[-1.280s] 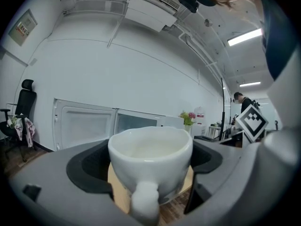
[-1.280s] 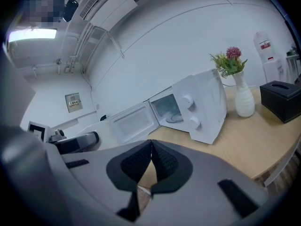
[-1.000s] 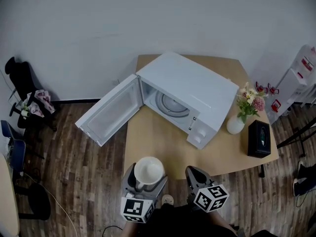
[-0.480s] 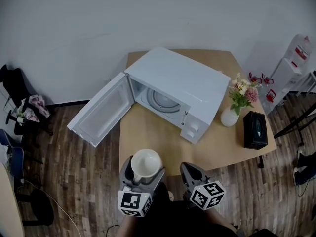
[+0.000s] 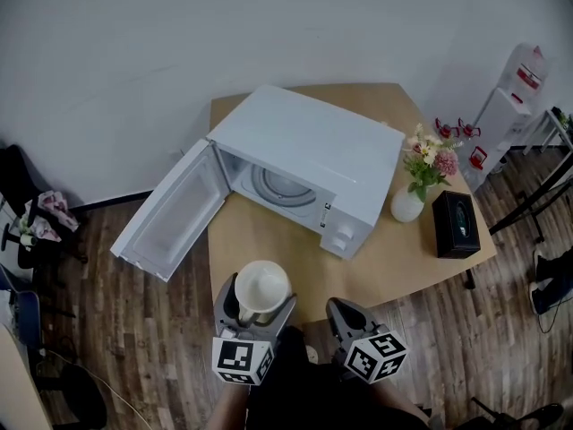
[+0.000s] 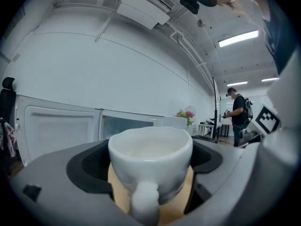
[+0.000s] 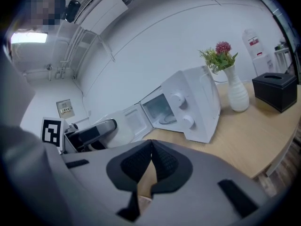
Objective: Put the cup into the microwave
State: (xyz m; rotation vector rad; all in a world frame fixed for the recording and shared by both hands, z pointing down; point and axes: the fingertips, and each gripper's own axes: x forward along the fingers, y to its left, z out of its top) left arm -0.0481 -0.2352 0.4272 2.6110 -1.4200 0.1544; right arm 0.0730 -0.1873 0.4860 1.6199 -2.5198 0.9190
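White ceramic cup point(image 5: 261, 288), handle toward the holder, pinched between the left gripper's point(image 5: 260, 296) jaws above the near edge of the light wooden table point(image 5: 269, 240); its pale inside looks empty, though that is hard to judge. Right gripper point(image 7: 150, 159), near right, jaws pressed together on nothing. White microwave oven point(image 5: 313, 155) at the far middle of the table, its door point(image 5: 170, 213) swung wide left, glass turntable point(image 5: 279, 186) showing. White vase of flowers point(image 5: 407, 204) and black box point(image 5: 455, 224) at the right.
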